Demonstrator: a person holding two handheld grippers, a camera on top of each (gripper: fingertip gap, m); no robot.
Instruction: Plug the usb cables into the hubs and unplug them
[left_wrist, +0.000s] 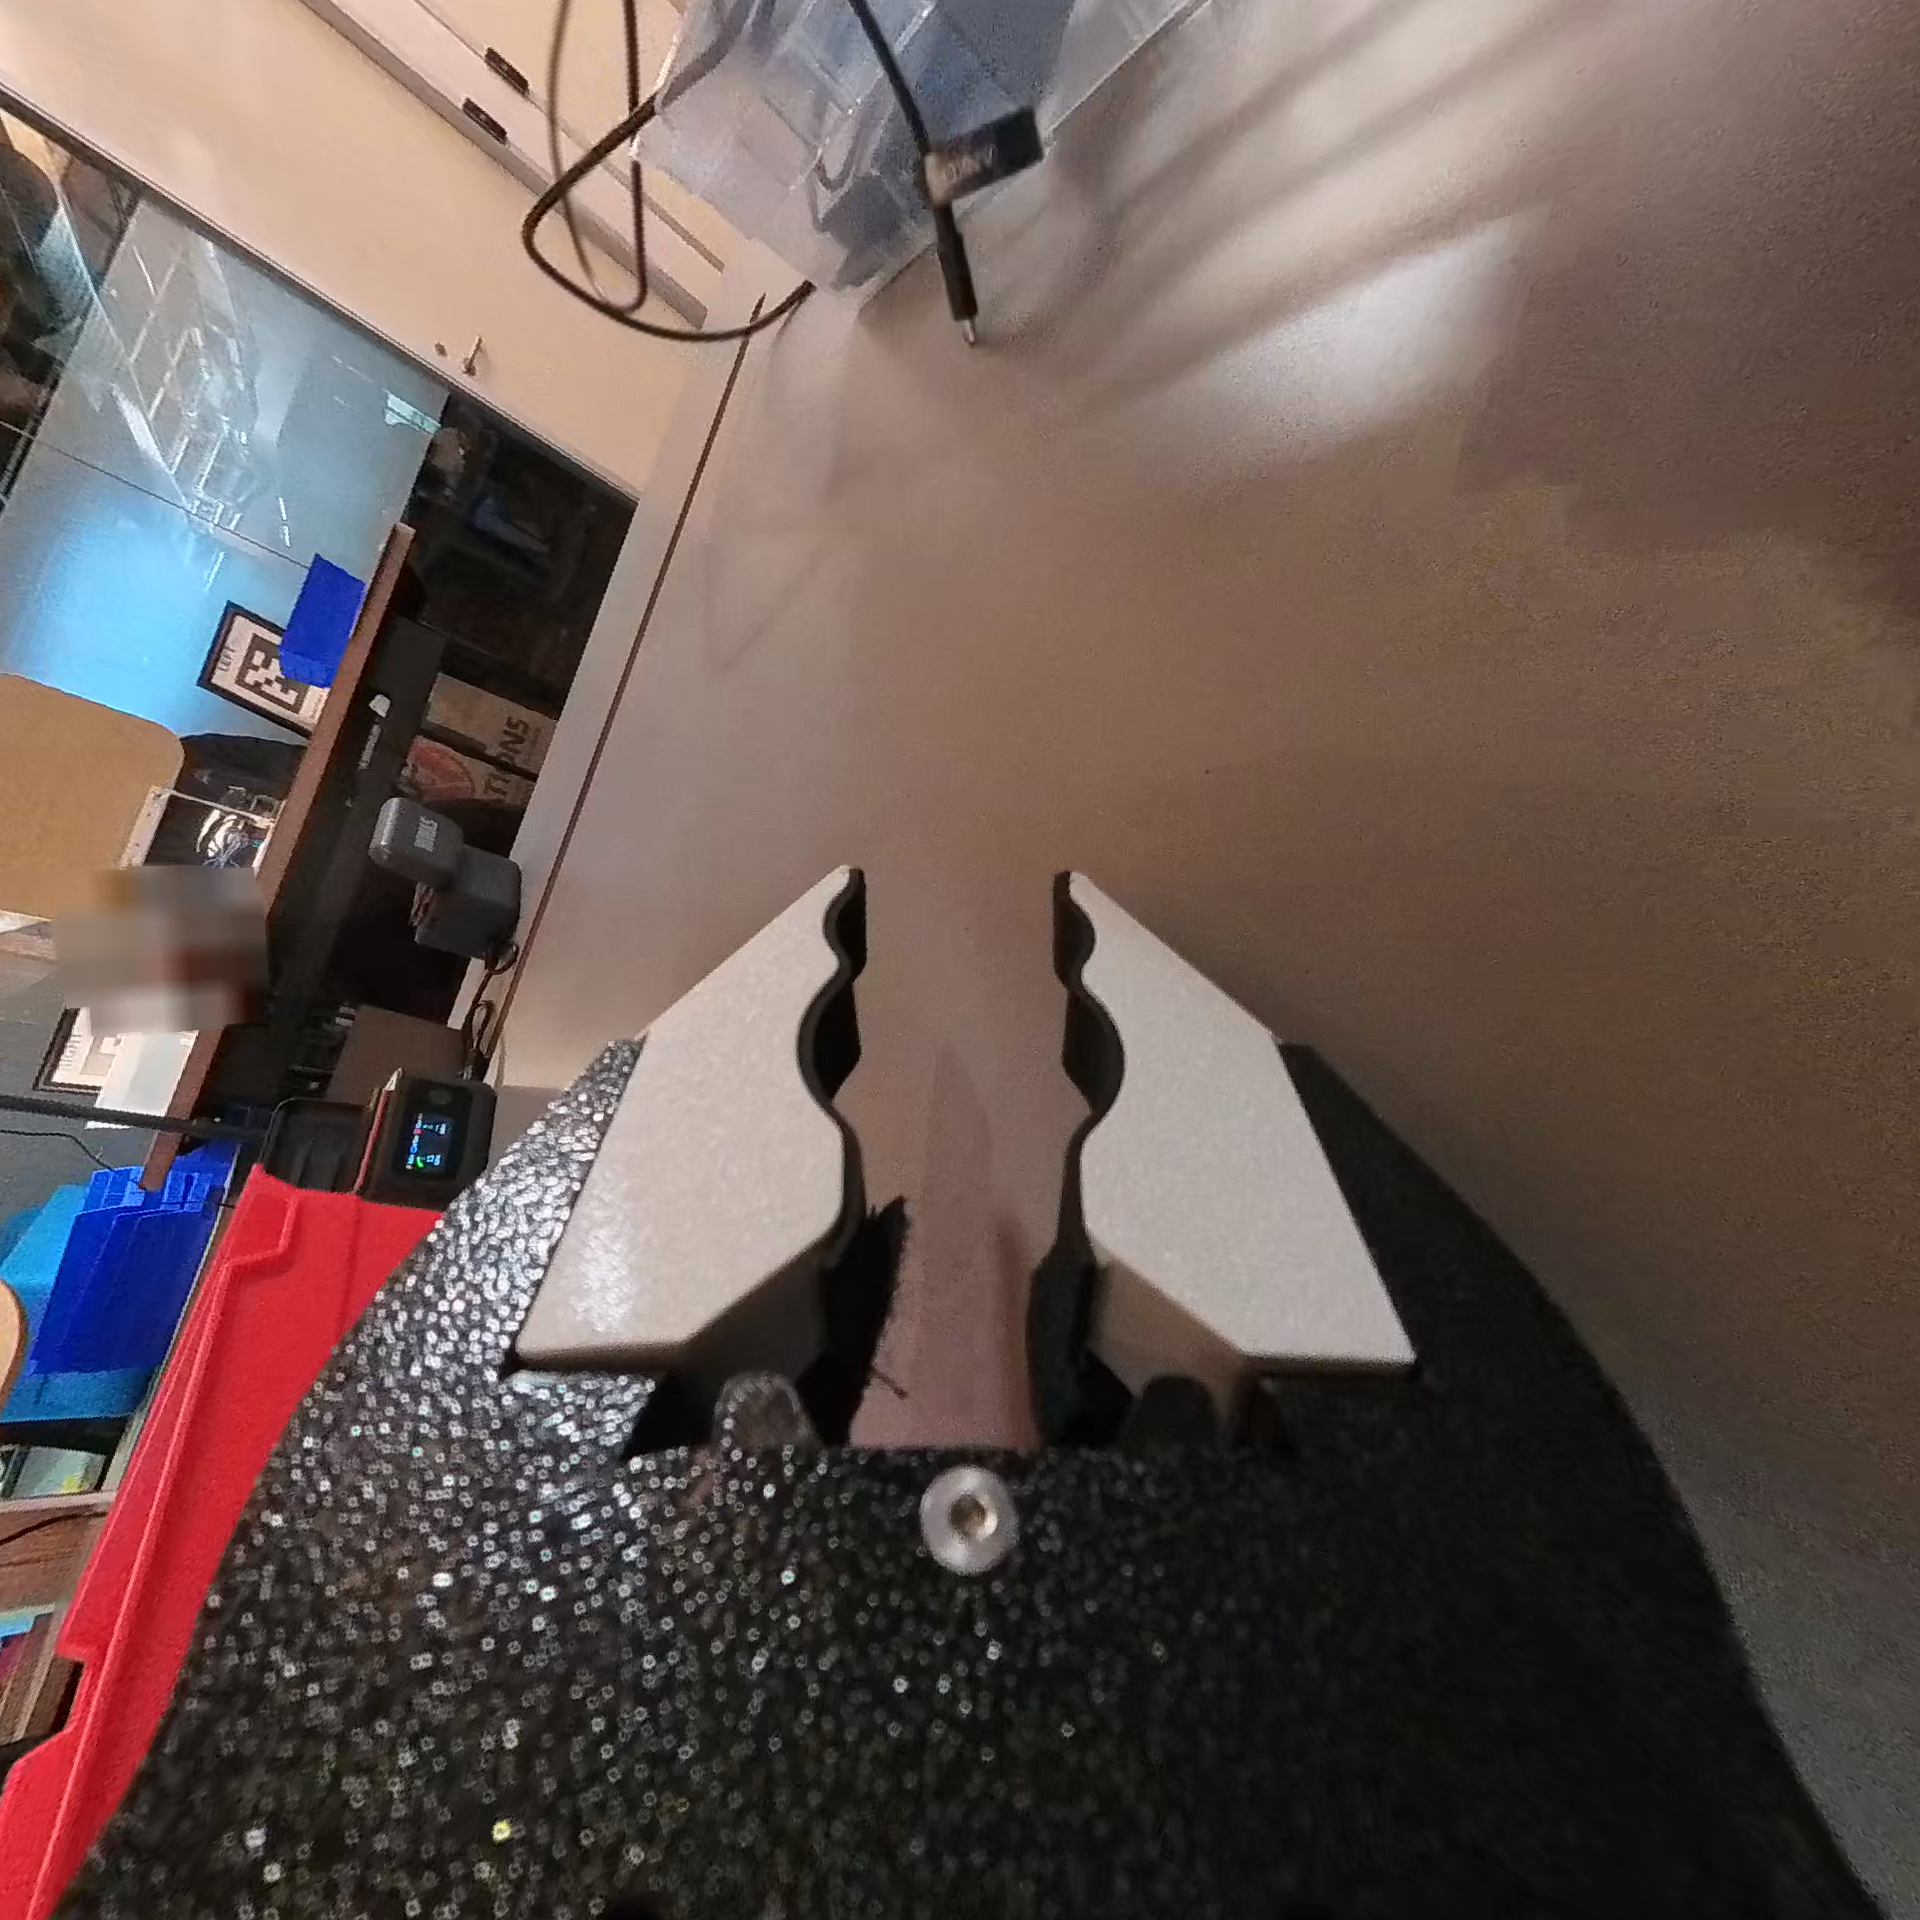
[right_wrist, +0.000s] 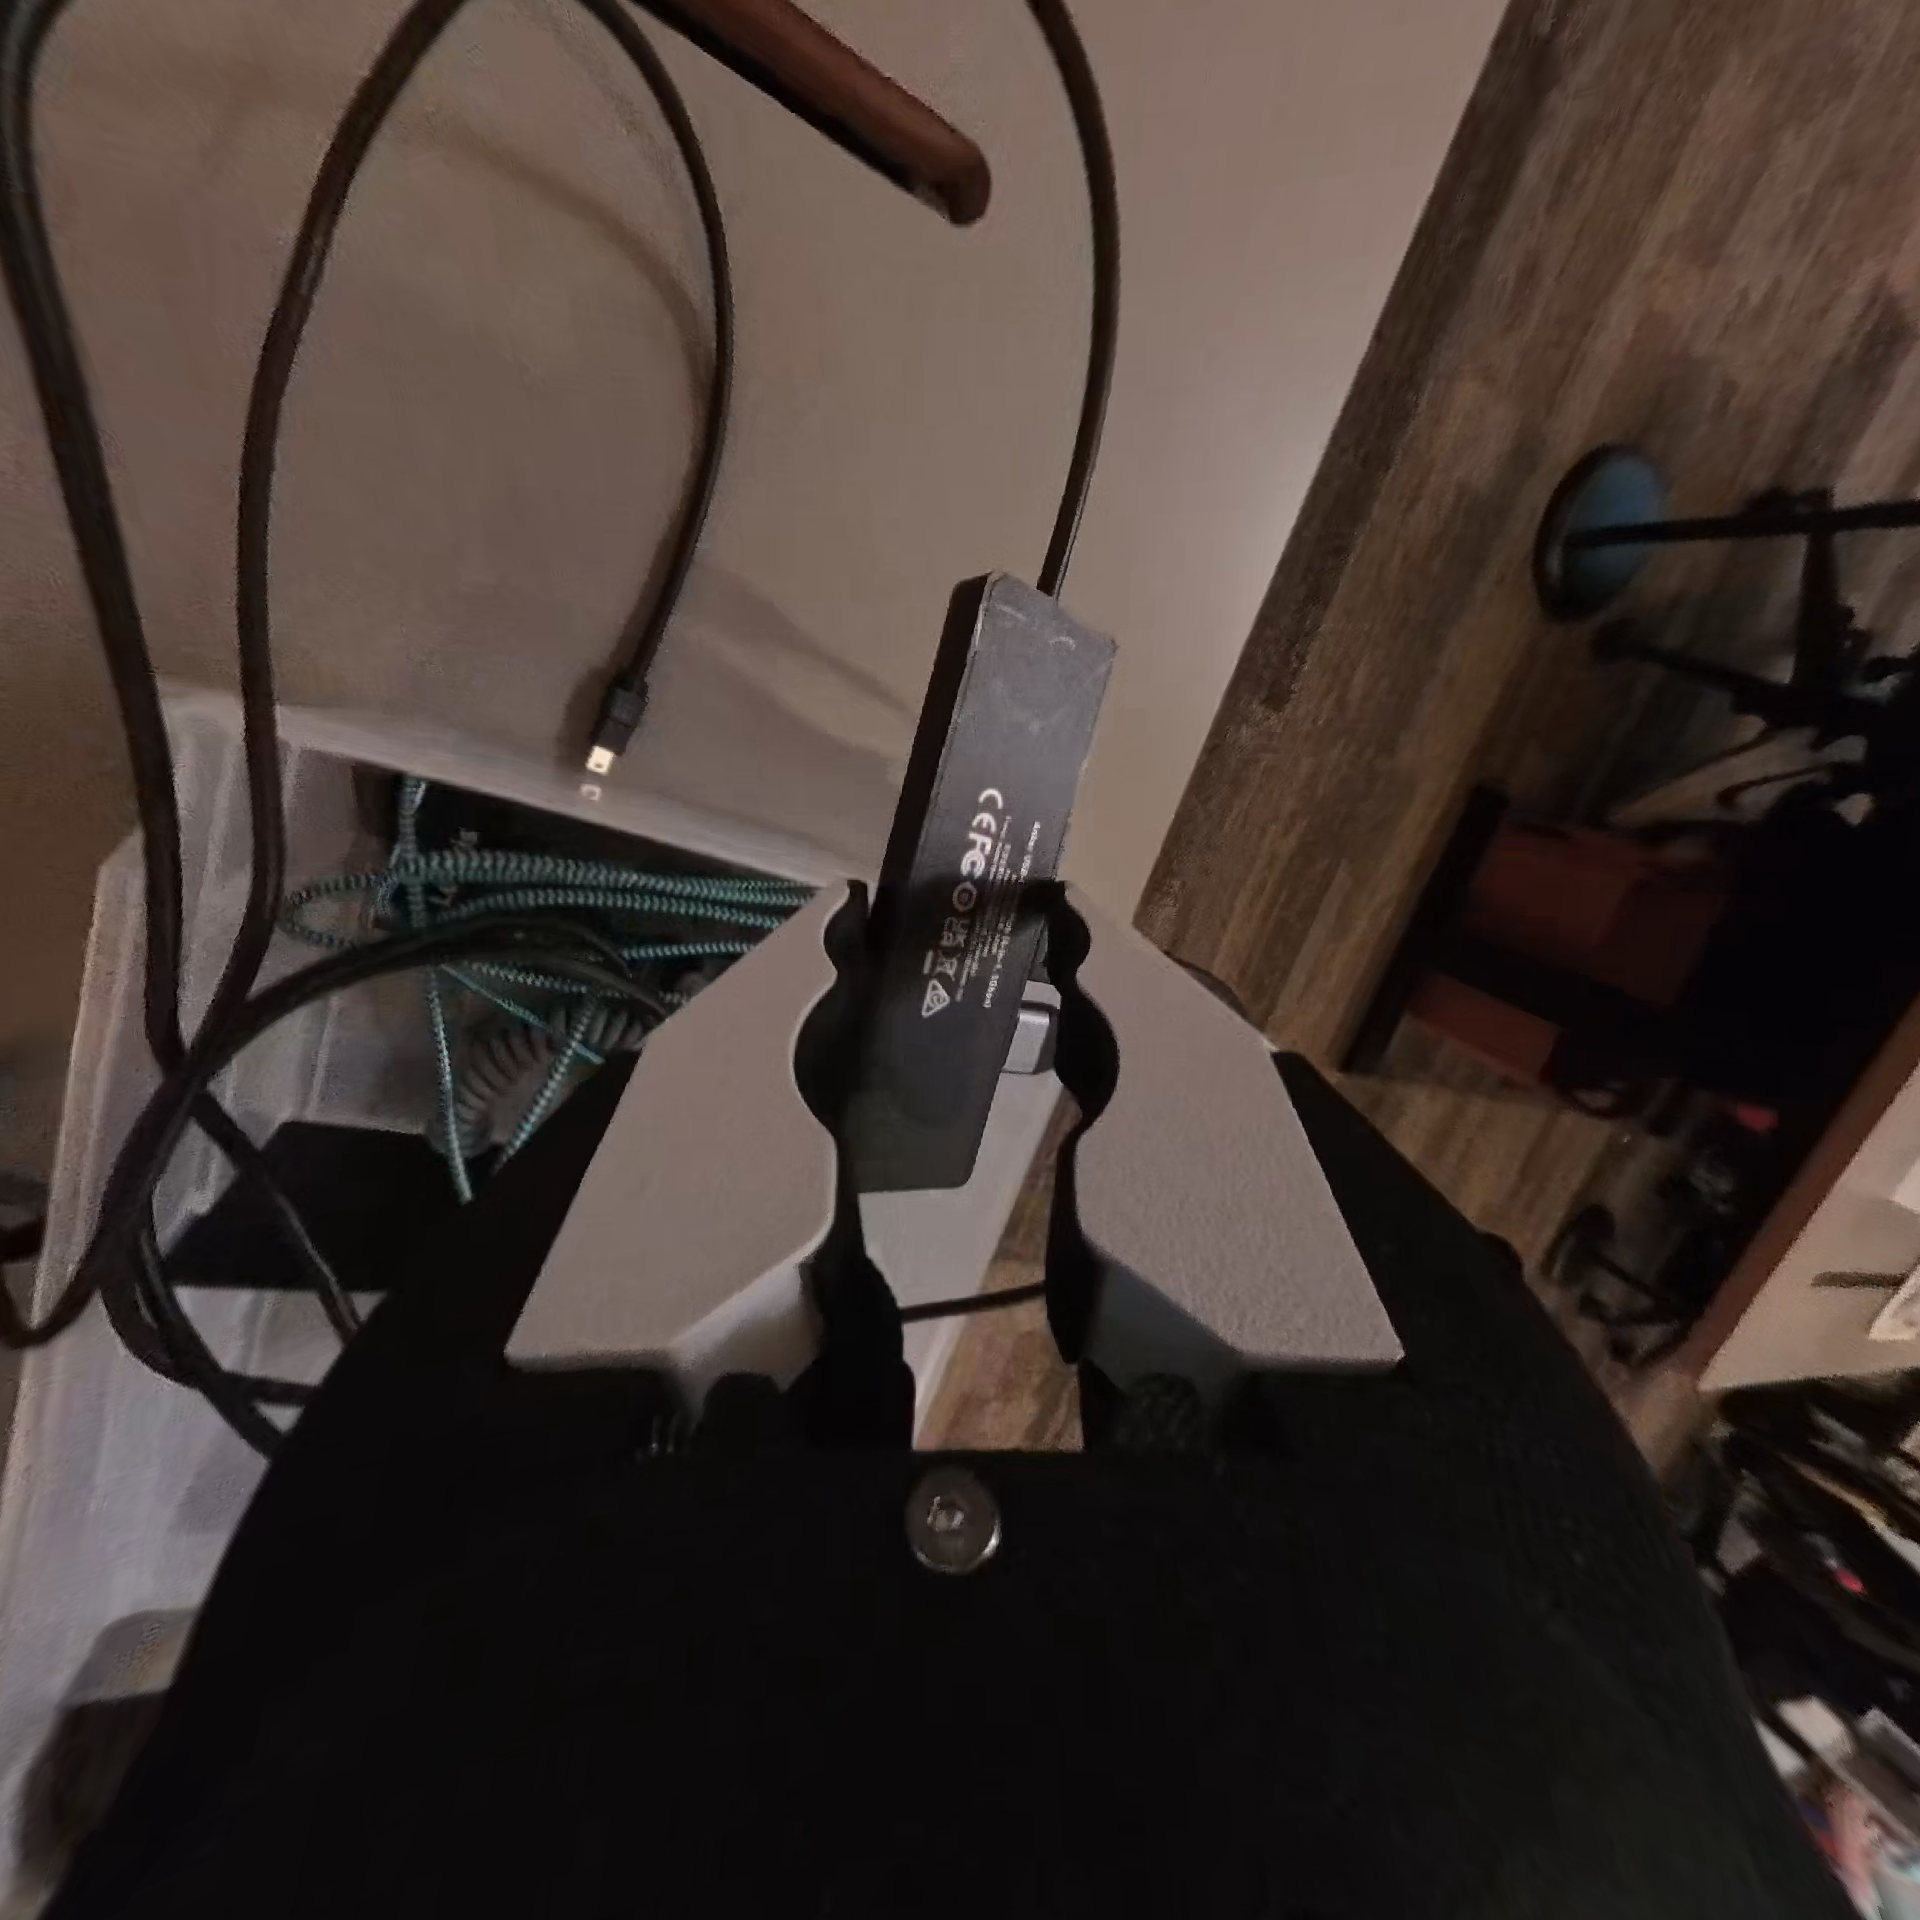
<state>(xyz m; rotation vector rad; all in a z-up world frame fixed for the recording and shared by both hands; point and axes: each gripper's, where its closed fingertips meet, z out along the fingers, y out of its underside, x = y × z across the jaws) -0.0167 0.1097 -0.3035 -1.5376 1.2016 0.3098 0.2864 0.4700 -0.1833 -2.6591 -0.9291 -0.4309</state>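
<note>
My right gripper (right_wrist: 951, 896) is shut on a flat black USB hub (right_wrist: 1003, 821) and holds it upright above the beige table (right_wrist: 468, 436). The hub's own black cable (right_wrist: 1096, 312) runs up from its far end. A second black cable loops over the table and ends in a small loose plug (right_wrist: 620, 717). My left gripper (left_wrist: 958, 883) is open and empty, low over the table (left_wrist: 1351, 727). Far ahead of it I see the hub (left_wrist: 985, 154) and a hanging black plug (left_wrist: 954, 272).
A clear plastic bin (right_wrist: 197, 935) holding teal braided cables (right_wrist: 540, 914) stands at the table's edge; it also shows in the left wrist view (left_wrist: 769, 156). Wood floor (right_wrist: 1558, 416) lies beyond the table. A red part (left_wrist: 208, 1455) and a small screen device (left_wrist: 431, 1138) sit left of me. One gripper's finger ends stand about 50 cm off the other's.
</note>
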